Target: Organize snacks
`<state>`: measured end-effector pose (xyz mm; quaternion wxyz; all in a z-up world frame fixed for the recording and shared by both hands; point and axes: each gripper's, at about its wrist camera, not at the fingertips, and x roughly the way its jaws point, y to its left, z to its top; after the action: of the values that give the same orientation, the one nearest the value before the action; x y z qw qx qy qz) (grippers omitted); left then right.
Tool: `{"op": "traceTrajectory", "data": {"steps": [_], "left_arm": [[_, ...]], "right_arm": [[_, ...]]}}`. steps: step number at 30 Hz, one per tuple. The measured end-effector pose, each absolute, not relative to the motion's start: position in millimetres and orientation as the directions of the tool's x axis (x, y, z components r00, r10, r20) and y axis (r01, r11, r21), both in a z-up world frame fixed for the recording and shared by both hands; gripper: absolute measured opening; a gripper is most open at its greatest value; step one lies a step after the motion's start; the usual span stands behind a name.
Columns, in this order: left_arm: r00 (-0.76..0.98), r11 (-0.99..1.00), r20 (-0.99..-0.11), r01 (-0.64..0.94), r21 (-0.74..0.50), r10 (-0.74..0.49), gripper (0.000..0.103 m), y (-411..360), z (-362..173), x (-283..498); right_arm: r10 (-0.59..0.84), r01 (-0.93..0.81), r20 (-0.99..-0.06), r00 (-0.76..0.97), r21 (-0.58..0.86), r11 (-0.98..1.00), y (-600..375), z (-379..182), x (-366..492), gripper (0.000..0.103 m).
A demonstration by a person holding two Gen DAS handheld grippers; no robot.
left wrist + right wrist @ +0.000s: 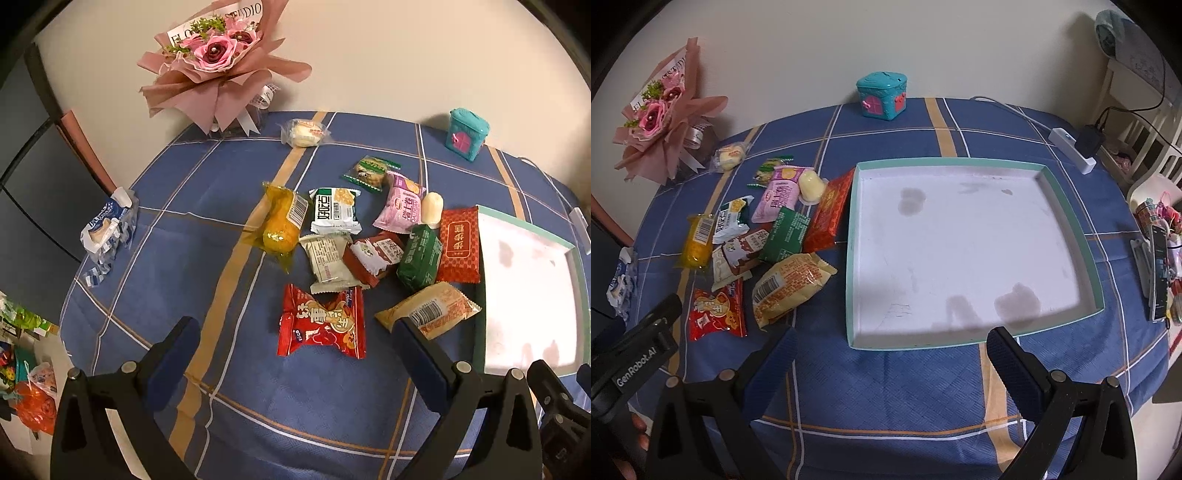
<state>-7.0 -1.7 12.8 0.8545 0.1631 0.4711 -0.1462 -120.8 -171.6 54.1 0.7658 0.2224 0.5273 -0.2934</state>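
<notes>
Several wrapped snacks lie in a loose pile on the blue plaid tablecloth. A red packet (322, 322) lies nearest my left gripper (295, 343), which is open, empty and above the cloth just short of it. A yellow barcode packet (430, 309) (788, 286) lies next to the white tray with teal rim (851, 258) (480, 295). The tray holds nothing. My right gripper (892, 354) is open and empty, hovering at the tray's near edge. A lone wrapped bun (304, 132) lies apart near the bouquet.
A pink flower bouquet (218, 59) stands at the back left. A teal toy house (882, 94) stands at the back. A blue-white packet (107, 225) lies at the left table edge. A power strip (1071, 147) and a phone (1160, 273) are at the right.
</notes>
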Motion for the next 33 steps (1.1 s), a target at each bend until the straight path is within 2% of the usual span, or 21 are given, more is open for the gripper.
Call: {"op": "traceTrajectory", "data": {"steps": [33], "left_arm": [[0.501, 0.903, -0.862, 0.399, 0.158, -0.07, 0.103, 2.4, 12.2, -10.4]], "right_arm": [[-0.197, 0.679, -0.944, 0.265, 0.038, 0.733, -167.0, 51.8, -120.3, 0.103]]}}
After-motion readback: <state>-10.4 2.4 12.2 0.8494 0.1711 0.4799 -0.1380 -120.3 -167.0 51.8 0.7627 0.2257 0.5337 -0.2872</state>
